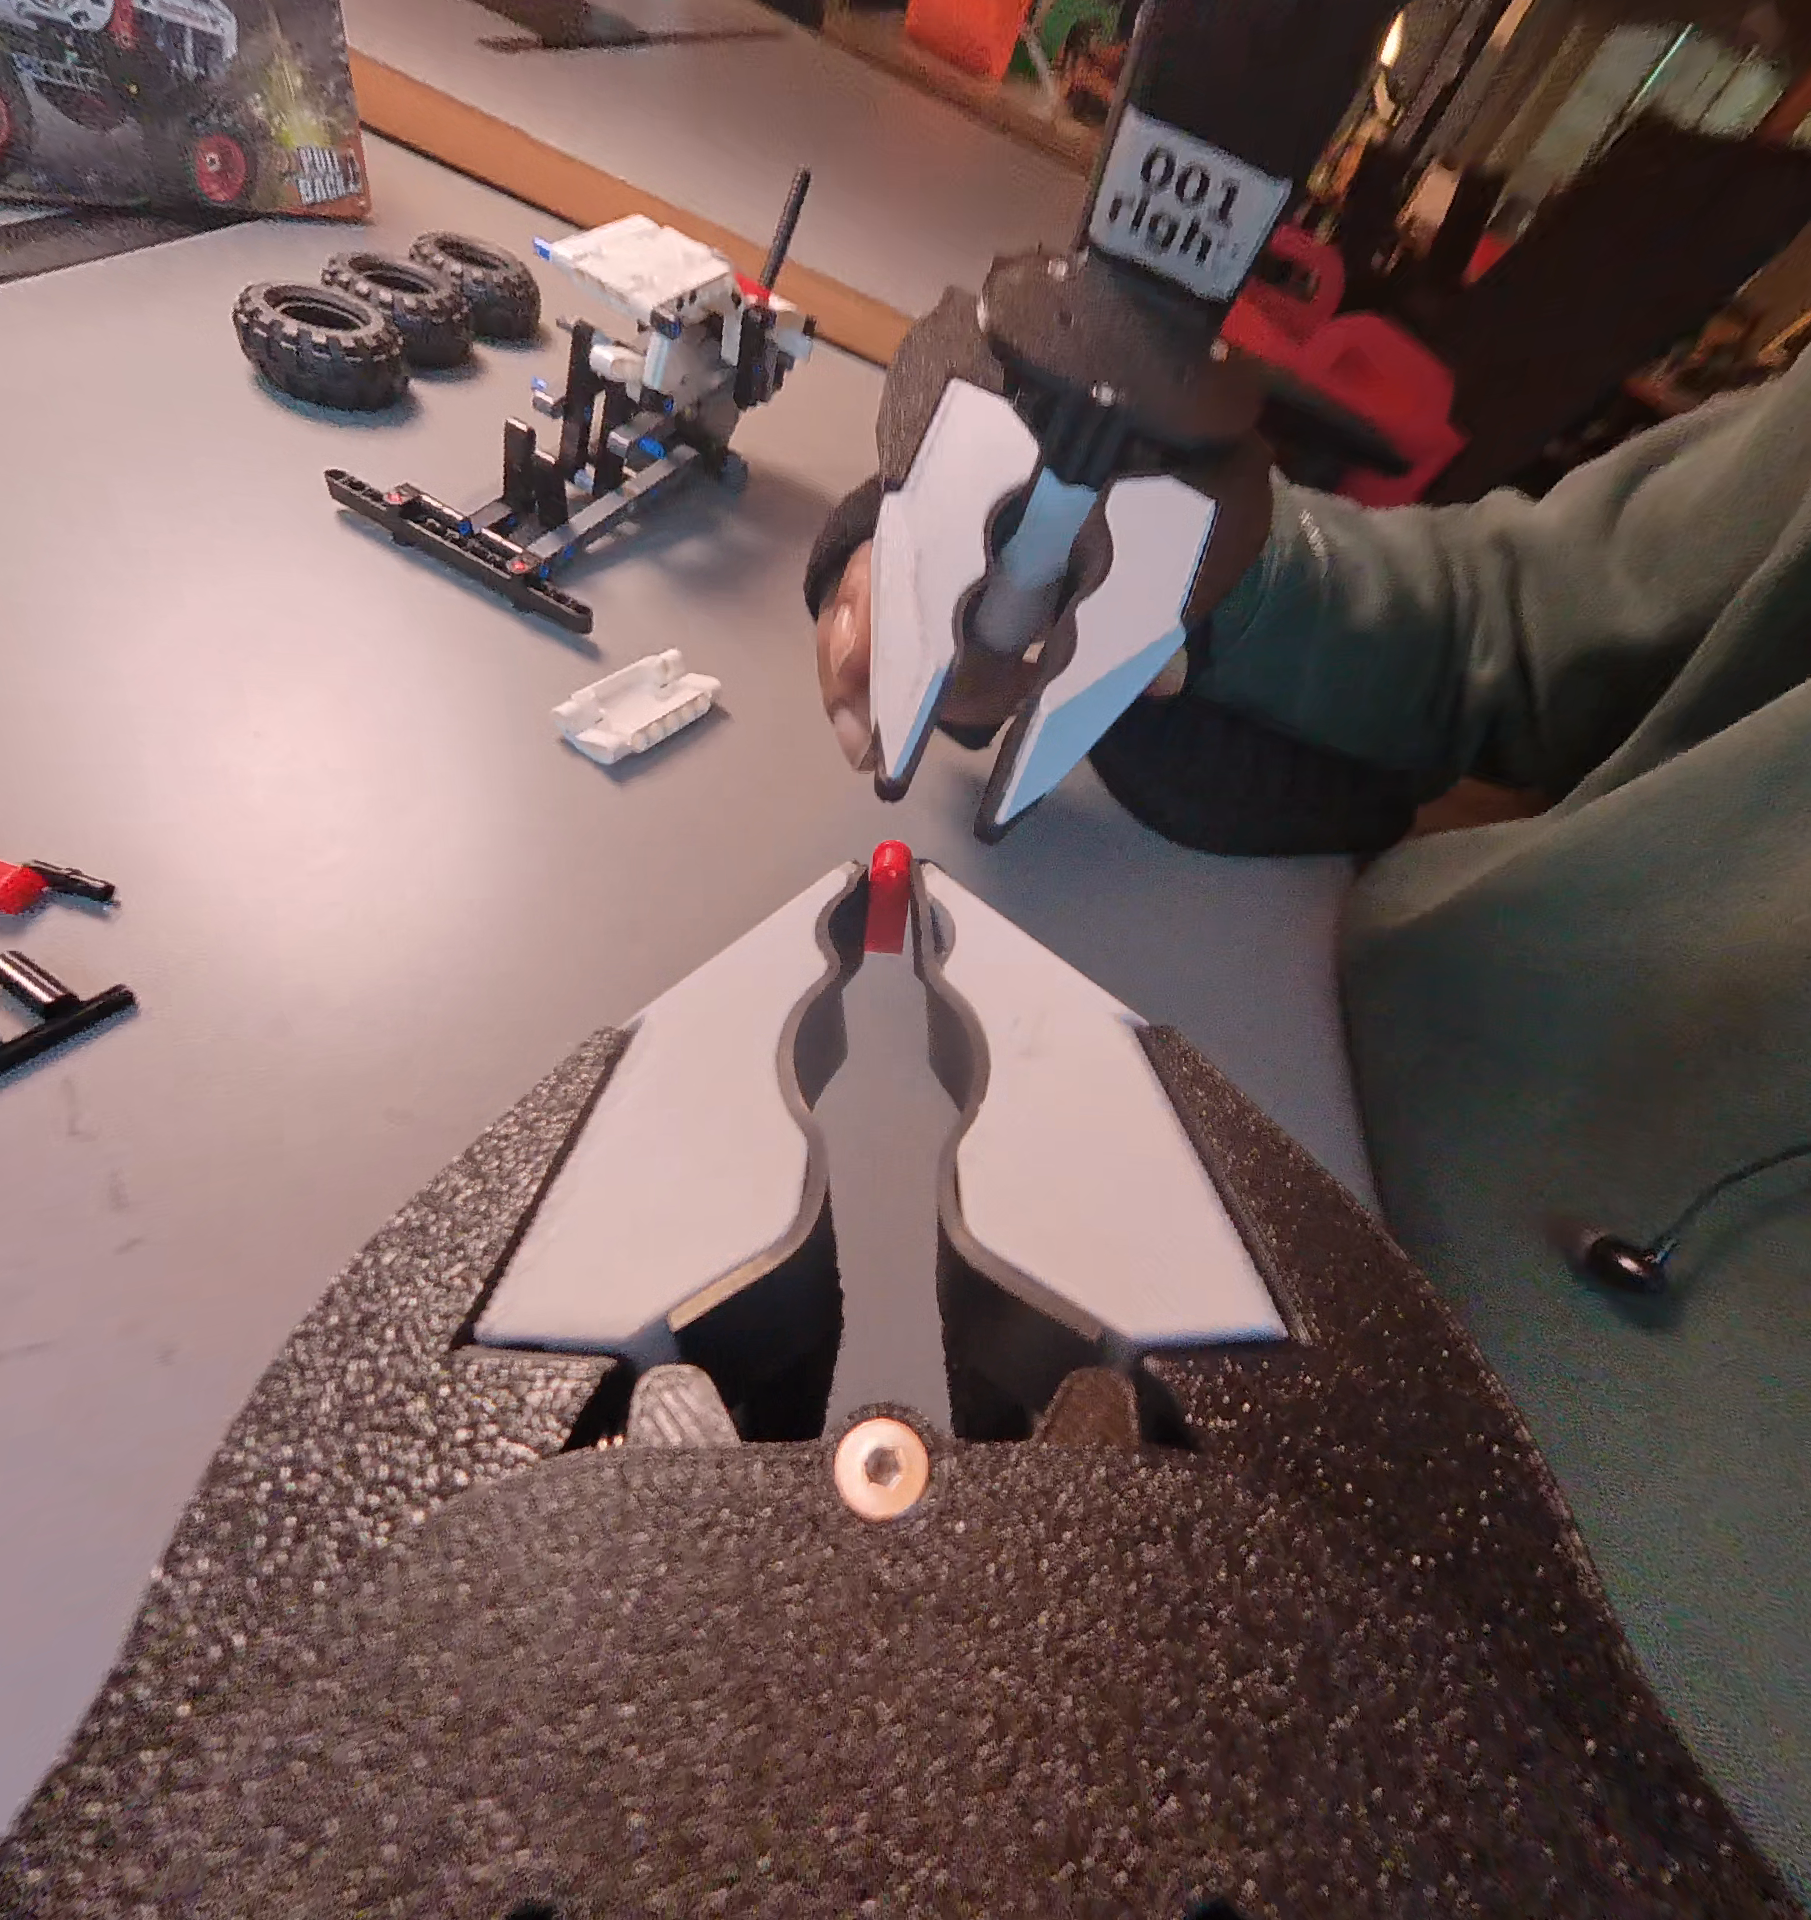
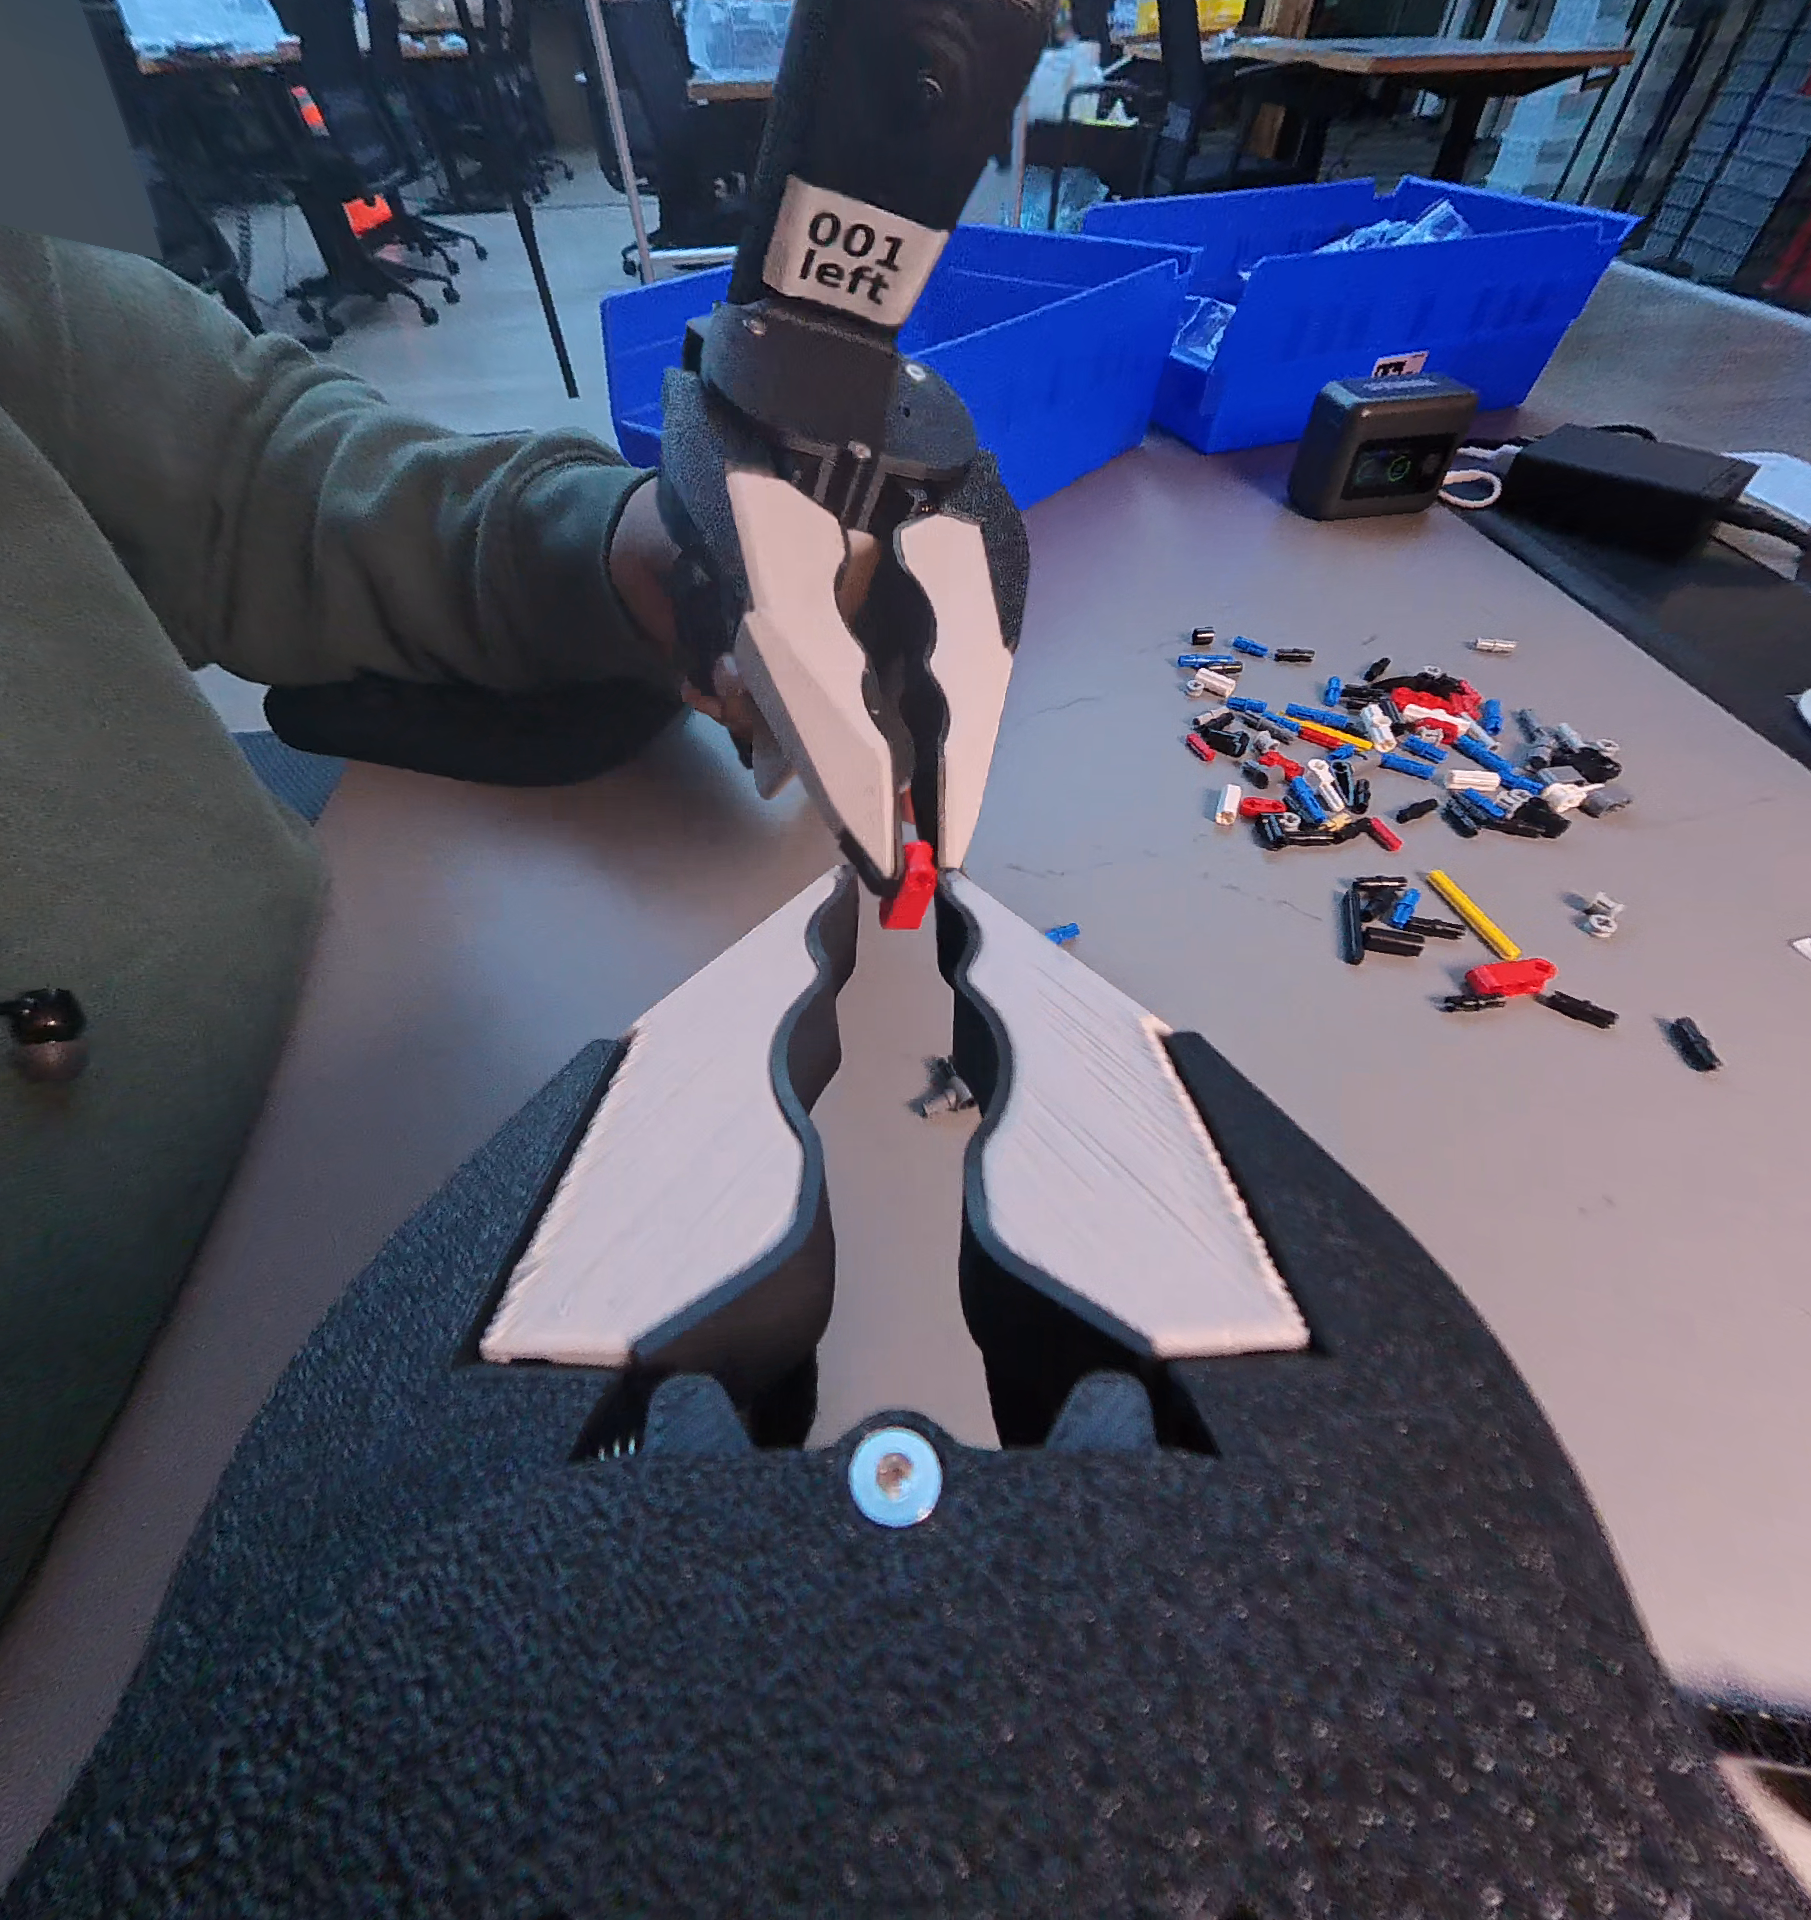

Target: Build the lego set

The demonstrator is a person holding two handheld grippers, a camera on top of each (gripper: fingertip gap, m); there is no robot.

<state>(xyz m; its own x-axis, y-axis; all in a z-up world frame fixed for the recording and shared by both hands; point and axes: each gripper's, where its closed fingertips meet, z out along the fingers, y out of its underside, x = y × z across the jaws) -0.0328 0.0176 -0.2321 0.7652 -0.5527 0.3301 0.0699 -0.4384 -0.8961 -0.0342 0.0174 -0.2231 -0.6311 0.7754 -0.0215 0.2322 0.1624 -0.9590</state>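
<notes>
Pinched at the left gripper [image 1: 888,878] tips, a small red peg [image 1: 888,896] looks light, rigid and slick, best held by its sides; just beyond, the right gripper [image 1: 940,810] hangs spread and empty.

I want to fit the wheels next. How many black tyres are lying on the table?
3. The tyres sit in a row left of the half-built model: nearest, middle, farthest. Others may lie outside the view.
</notes>
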